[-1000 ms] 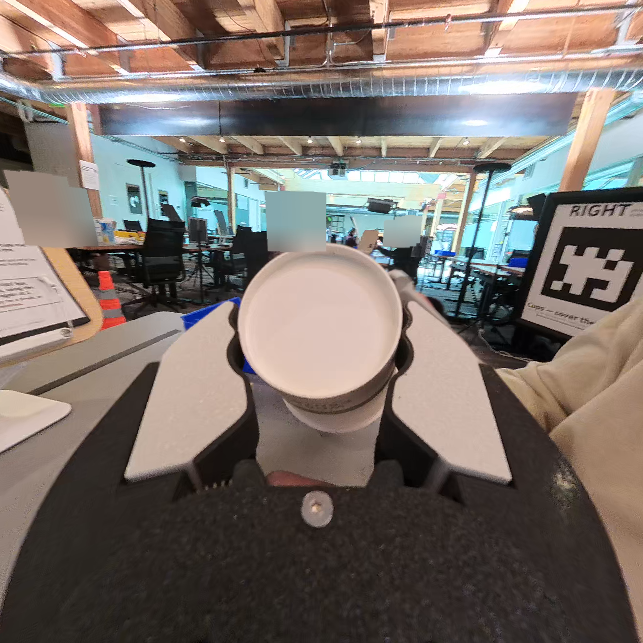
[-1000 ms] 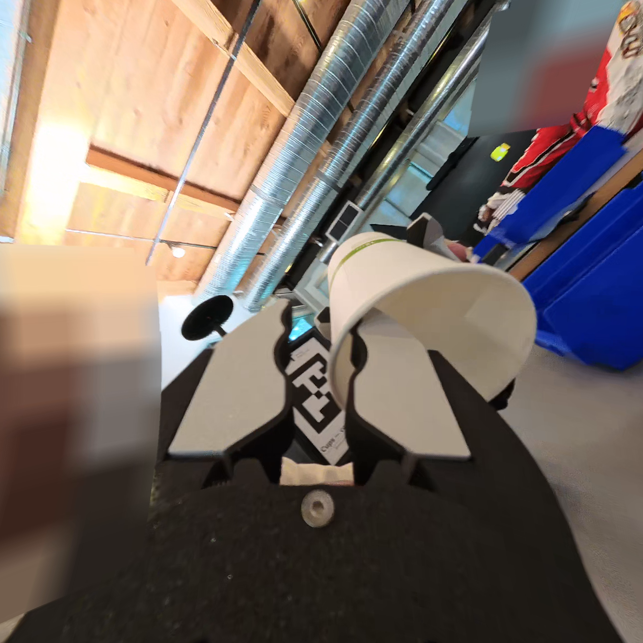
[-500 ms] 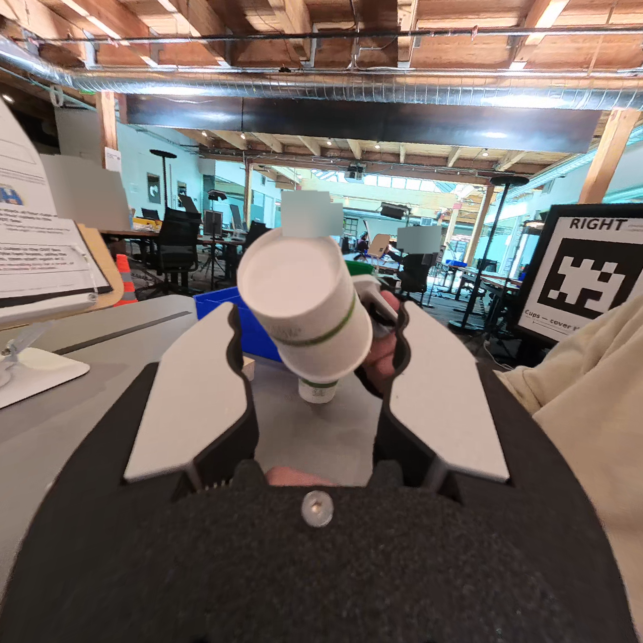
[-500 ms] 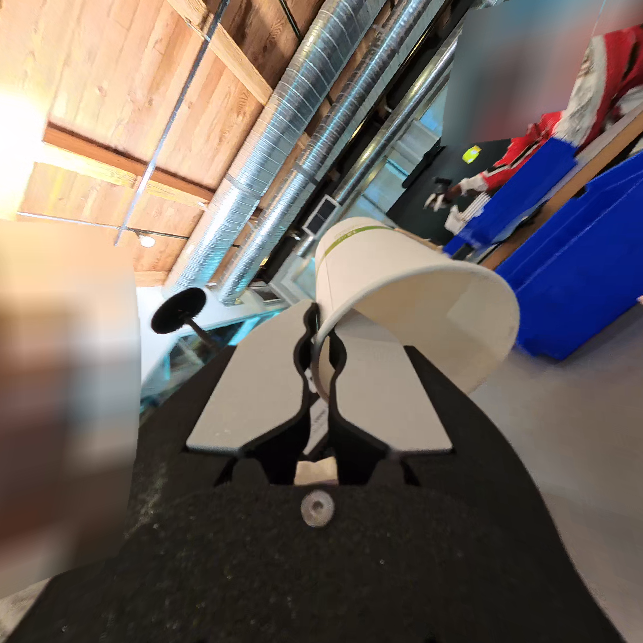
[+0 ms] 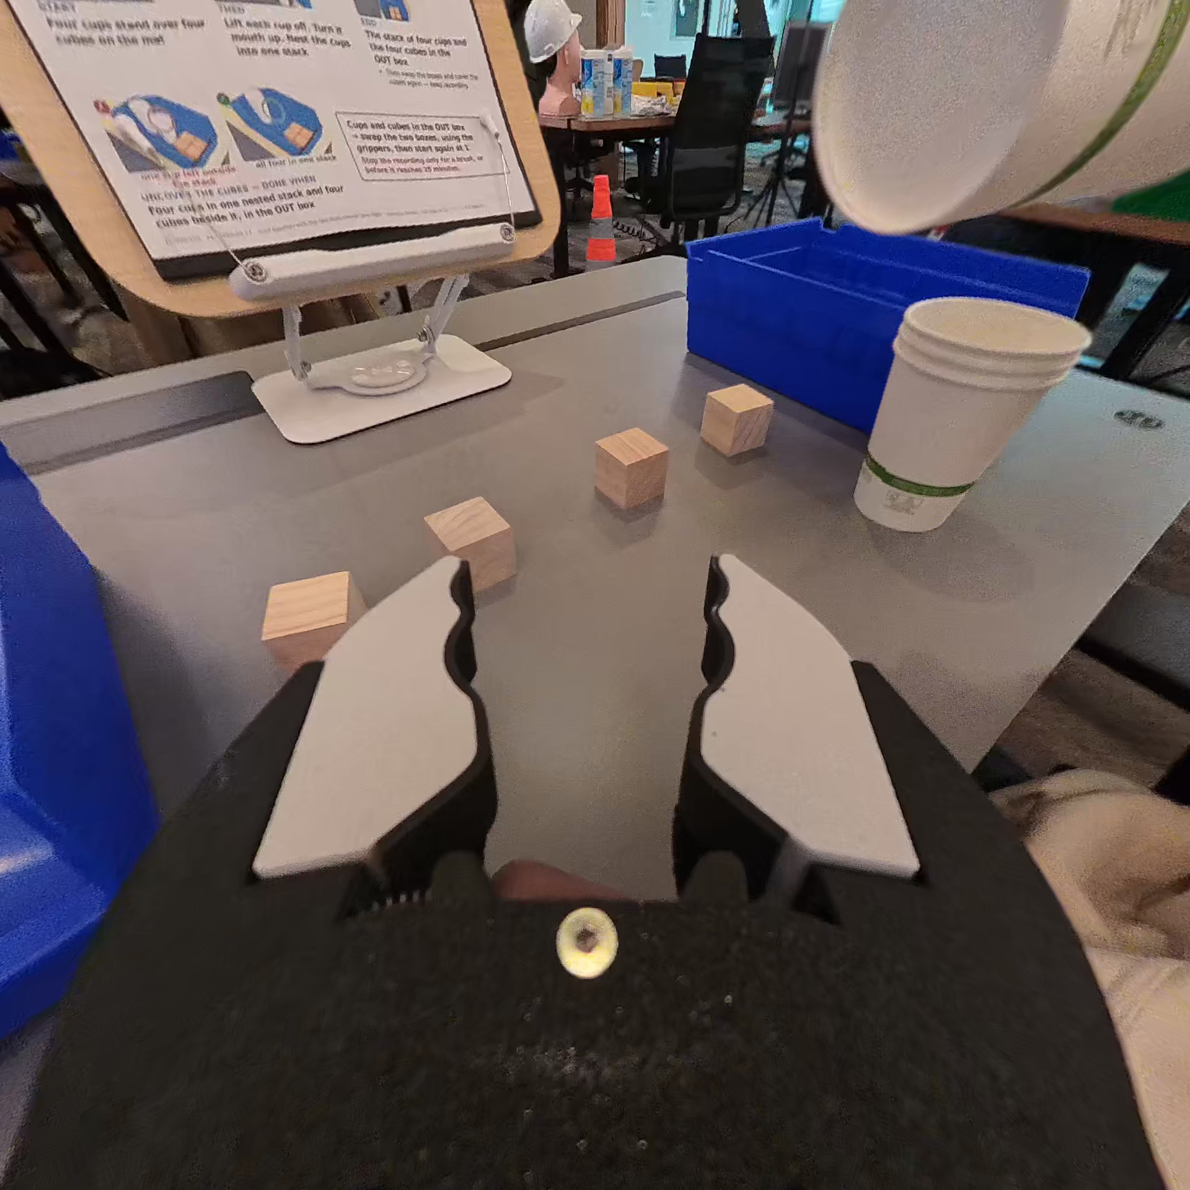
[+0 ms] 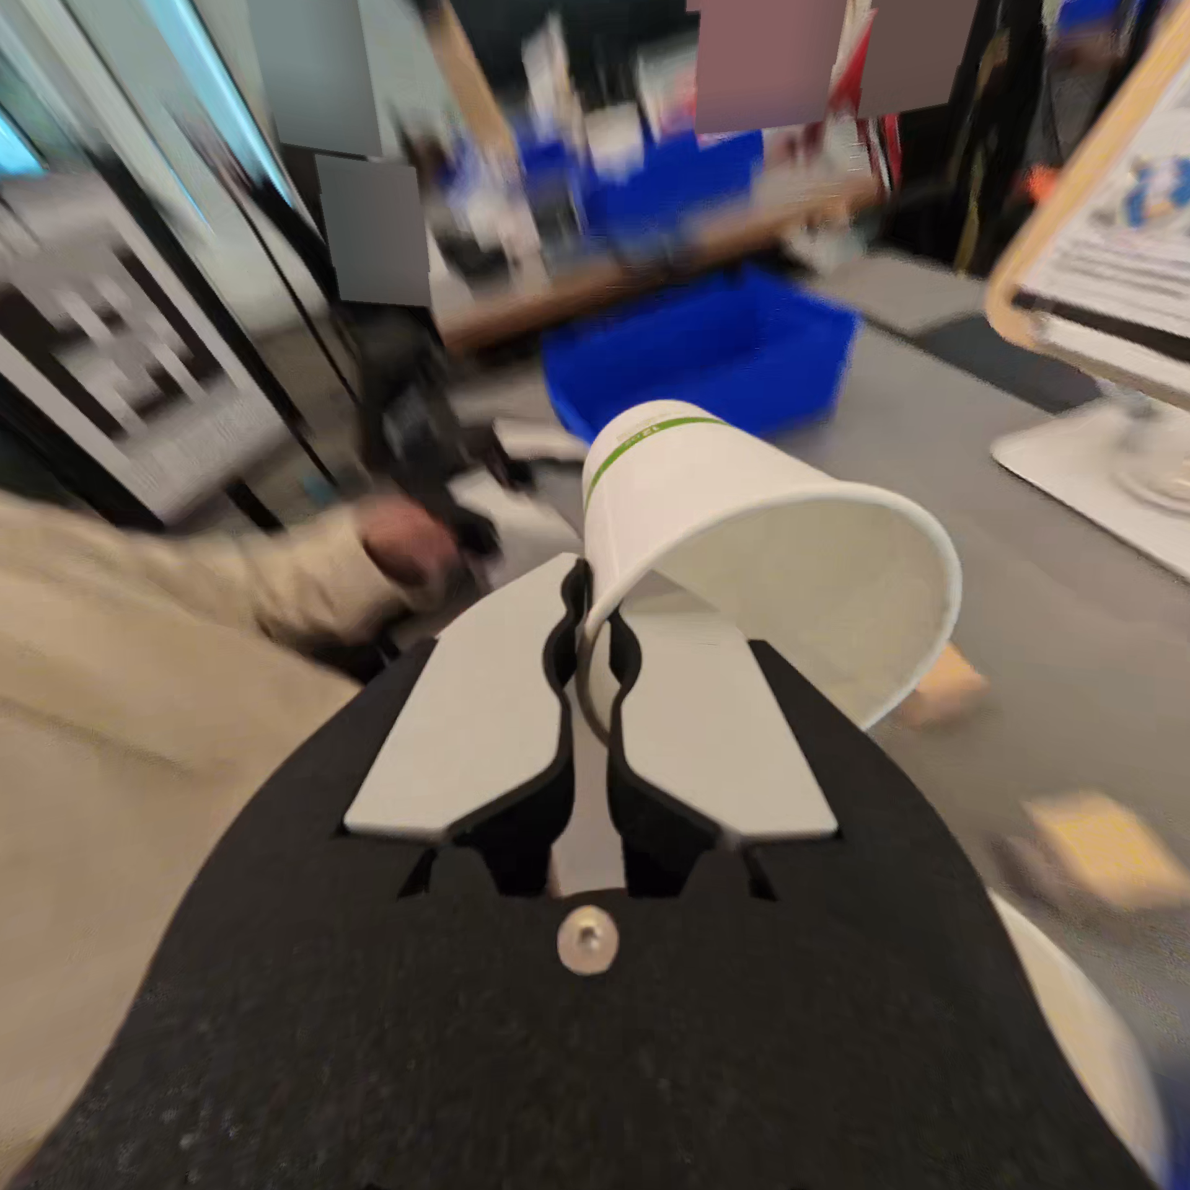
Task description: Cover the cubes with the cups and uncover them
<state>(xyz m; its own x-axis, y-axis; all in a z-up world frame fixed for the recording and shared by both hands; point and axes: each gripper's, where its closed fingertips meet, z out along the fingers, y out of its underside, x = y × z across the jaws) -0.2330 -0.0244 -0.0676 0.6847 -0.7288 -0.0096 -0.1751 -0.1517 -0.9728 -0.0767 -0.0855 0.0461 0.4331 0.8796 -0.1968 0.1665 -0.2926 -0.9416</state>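
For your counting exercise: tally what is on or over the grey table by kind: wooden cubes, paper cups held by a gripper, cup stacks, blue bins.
Wooden cubes: 4
Held paper cup, pinched by the right gripper: 1
Cup stack: 1
Blue bins: 2
Total: 8

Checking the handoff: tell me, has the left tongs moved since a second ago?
Yes. The left tongs, now open and empty, have tipped downward: the ceiling beams have left their view, and the grey table with four wooden cubes fills it.
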